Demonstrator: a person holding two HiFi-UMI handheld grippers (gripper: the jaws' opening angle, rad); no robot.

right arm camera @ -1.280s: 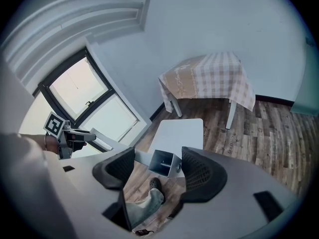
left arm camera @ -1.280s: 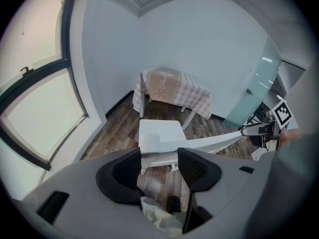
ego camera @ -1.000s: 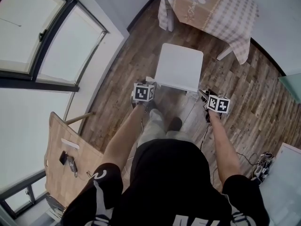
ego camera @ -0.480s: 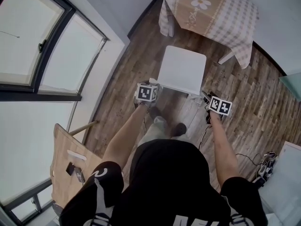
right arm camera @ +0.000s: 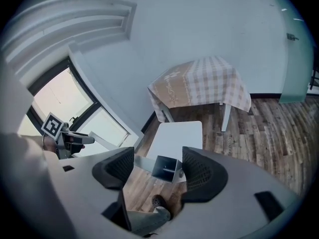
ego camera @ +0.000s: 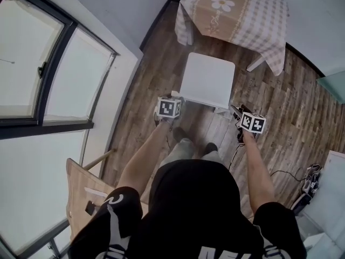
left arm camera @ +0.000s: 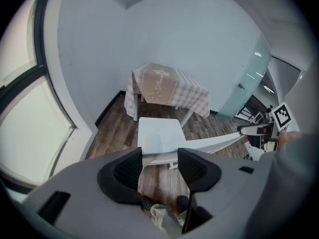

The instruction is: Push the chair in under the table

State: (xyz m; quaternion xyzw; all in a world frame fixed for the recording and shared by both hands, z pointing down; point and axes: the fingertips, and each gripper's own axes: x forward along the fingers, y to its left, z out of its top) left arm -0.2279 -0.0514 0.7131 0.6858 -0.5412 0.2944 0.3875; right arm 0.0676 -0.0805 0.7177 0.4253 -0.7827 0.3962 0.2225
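The white chair (ego camera: 207, 80) stands on the wood floor with its seat facing the table (ego camera: 237, 9), which wears a checked cloth. Between seat and table a strip of floor shows. My left gripper (ego camera: 173, 97) is at the left end of the chair's back rail (left arm camera: 209, 143), my right gripper (ego camera: 237, 110) at the right end. In the left gripper view the jaws (left arm camera: 159, 166) stand wide with the rail's end between them. The right gripper's jaws (right arm camera: 158, 166) have just been opening; the hollow rail end (right arm camera: 166, 167) sits between them, apart from the left pad.
Large windows (ego camera: 48, 74) line the left wall. A wooden desk (ego camera: 81, 198) with small items is behind at lower left. Cables and a power strip (ego camera: 310, 185) lie on the floor at right. A glass door (ego camera: 334, 85) is at far right. The person's shoes (ego camera: 180, 134) are behind the chair.
The person has stepped toward the table, and both grippers and the chair have moved with them. The desk at lower left has slid further out of view.
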